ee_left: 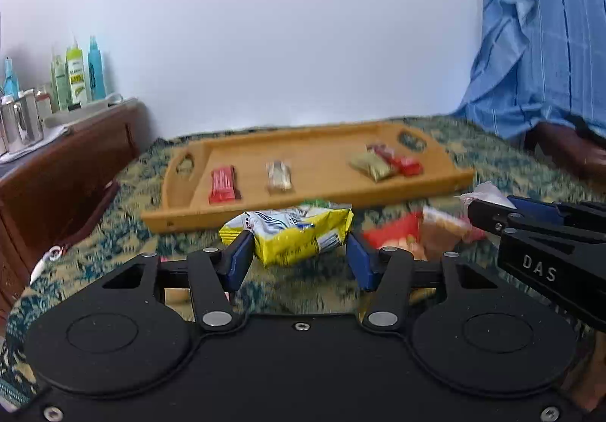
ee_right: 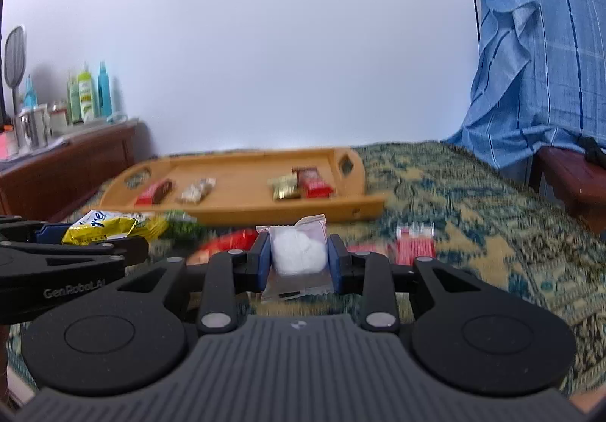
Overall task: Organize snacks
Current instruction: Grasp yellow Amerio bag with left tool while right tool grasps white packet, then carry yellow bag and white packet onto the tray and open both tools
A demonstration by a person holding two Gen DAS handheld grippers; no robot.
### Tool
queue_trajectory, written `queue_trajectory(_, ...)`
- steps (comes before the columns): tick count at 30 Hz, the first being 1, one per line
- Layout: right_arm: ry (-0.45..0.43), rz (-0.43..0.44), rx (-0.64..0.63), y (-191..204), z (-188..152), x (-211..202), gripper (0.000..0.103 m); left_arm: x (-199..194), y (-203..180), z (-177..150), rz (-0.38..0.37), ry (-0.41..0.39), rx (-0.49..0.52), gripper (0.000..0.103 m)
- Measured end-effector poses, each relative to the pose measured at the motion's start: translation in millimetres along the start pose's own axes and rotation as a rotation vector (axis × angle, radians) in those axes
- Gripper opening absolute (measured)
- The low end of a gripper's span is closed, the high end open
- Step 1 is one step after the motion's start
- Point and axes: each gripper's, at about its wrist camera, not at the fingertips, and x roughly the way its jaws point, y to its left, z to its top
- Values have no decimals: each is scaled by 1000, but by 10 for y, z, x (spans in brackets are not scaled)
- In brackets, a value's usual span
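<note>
My left gripper (ee_left: 299,251) is shut on a yellow snack packet (ee_left: 295,232) and holds it above the patterned bedspread; the packet also shows in the right wrist view (ee_right: 110,229). My right gripper (ee_right: 299,257) is shut on a clear bag of white candy (ee_right: 299,251); it appears at the right of the left wrist view (ee_left: 488,210). Beyond stands a wooden tray (ee_left: 322,195) holding a red bar (ee_left: 223,184), a pale bar (ee_left: 279,176), a gold pack (ee_left: 370,164) and a red pack (ee_left: 401,161).
Red snack packs (ee_right: 414,244) and a green pack (ee_right: 181,227) lie on the bedspread (ee_right: 473,232) before the tray. A wooden cabinet (ee_left: 57,172) with bottles stands at the left. A blue checked cloth (ee_left: 538,43) hangs over furniture at the right.
</note>
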Motion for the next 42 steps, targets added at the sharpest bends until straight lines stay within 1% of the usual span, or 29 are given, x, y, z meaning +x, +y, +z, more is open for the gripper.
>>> queue_trajectory(4, -34, 16, -1, 1, 153, 95, 36, 6, 79, 167, -2, -29, -32, 33)
queue_trajectory(5, -44, 21, -1, 2, 197, 124, 36, 16, 103, 200, -5, -29, -44, 31)
queue_trajectory(6, -53, 24, -2, 7, 226, 146, 36, 32, 127, 230, -7, -28, -54, 21)
queue_trajectory(7, -61, 27, -3, 12, 259, 168, 36, 53, 151, 254, -8, -26, -60, 7)
queue_trajectory(10, -80, 34, -6, 20, 350, 242, 36, 128, 197, 267, -9, 0, -68, 8)
queue_trajectory(12, -82, 34, -6, 25, 372, 274, 36, 191, 184, 211, -13, 38, -49, 12)
queue_trajectory(13, -79, 33, -6, 27, 370, 287, 36, 214, 181, 165, -11, 52, -55, 14)
queue_trajectory(14, -74, 32, -3, 21, 360, 297, 36, 237, 177, 117, -13, 72, -55, 19)
queue_trajectory(16, -61, 30, 3, 13, 324, 305, 36, 281, 166, 30, -33, 113, -53, 41)
queue_trajectory(18, -46, 29, 6, -1, 281, 306, 36, 294, 161, -47, -52, 125, -47, 44)
queue_trajectory(20, -35, 29, 7, -10, 256, 306, 36, 308, 134, -96, -63, 127, -20, 58)
queue_trajectory(21, -32, 28, 7, -14, 247, 305, 36, 322, 119, -115, -74, 126, -4, 68)
queue_trajectory(22, -31, 28, 7, -17, 245, 303, 36, 342, 104, -134, -81, 130, 5, 76)
queue_trajectory(25, -27, 24, 8, -13, 240, 308, 37, 397, 46, -151, -78, 118, 30, 84)
queue_trajectory(28, -22, 26, 10, -9, 235, 313, 37, 489, 5, -153, -75, 132, 49, 84)
queue_trajectory(29, -20, 26, 9, -7, 232, 315, 37, 526, 5, -158, -79, 148, 45, 83)
queue_trajectory(30, -19, 26, 8, -4, 228, 317, 37, 564, 12, -166, -97, 179, 30, 75)
queue_trajectory(31, -19, 27, 8, -4, 229, 320, 37, 591, 29, -169, -121, 208, 10, 57)
queue_trajectory(32, -18, 28, 8, -6, 230, 321, 37, 597, 43, -176, -130, 216, -12, 50)
queue_trajectory(33, -19, 28, 9, -10, 236, 323, 37, 567, 36, -189, -119, 200, -13, 35)
queue_trajectory(34, -19, 29, 10, -15, 239, 323, 37, 537, 7, -192, -106, 189, 8, 19)
queue_trajectory(35, -19, 29, 12, -21, 242, 323, 36, 521, -4, -192, -101, 184, 18, 17)
queue_trajectory(37, -19, 32, 14, -33, 249, 324, 36, 475, -7, -188, -97, 176, 0, 15)
queue_trajectory(39, -21, 35, 17, -34, 260, 323, 36, 431, 0, -162, -101, 170, -11, 14)
queue_trajectory(42, -25, 43, 22, -31, 296, 336, 36, 356, 19, -66, -97, 131, -19, 13)
